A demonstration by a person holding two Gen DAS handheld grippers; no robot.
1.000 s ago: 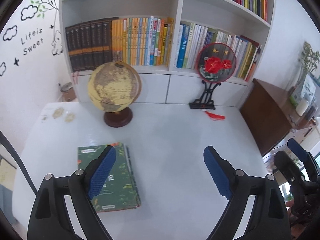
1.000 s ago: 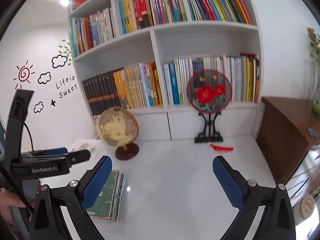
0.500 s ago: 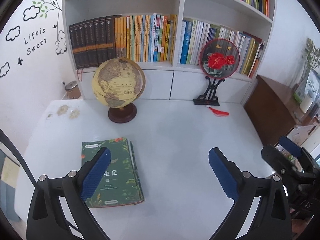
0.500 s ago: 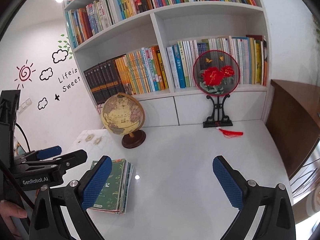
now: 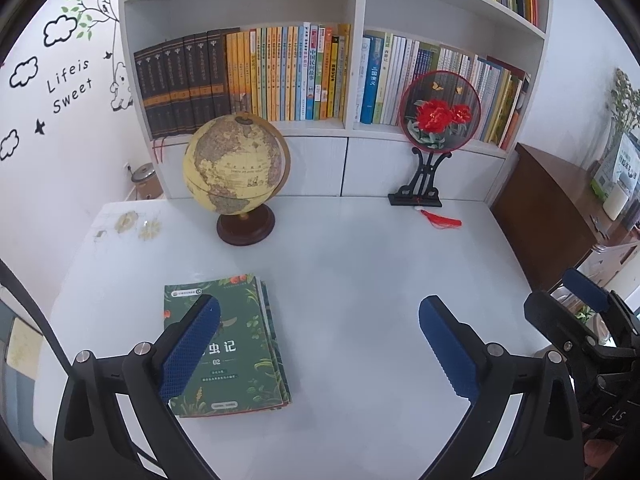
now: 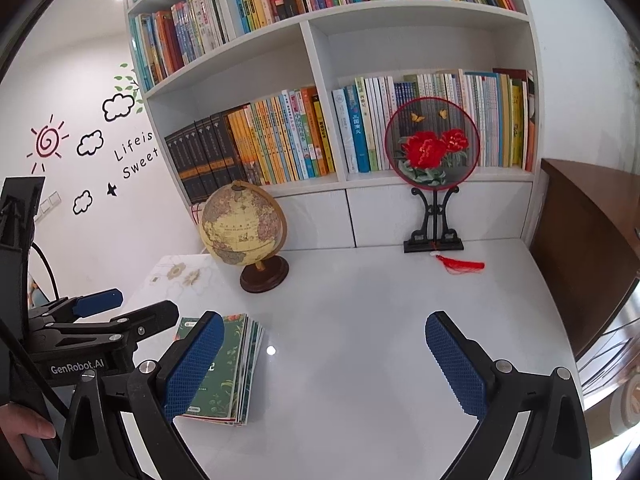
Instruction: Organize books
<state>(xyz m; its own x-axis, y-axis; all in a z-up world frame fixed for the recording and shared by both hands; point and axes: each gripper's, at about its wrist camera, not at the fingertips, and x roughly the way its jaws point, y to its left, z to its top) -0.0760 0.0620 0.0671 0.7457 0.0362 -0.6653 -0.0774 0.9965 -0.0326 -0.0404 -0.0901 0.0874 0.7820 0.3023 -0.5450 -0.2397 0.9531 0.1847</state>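
Black claw (image 5: 320, 344) frames, blue textured pads (image 6: 194, 364), silver screws, "GenRobot.AI" marking.

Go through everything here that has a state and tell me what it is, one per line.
Left gripper: open, empty.
Right gripper: open, empty.
Book stack: flat on table, closed.
Globe: upright.
Fan: upright on stand.
Tassel: lying on table.
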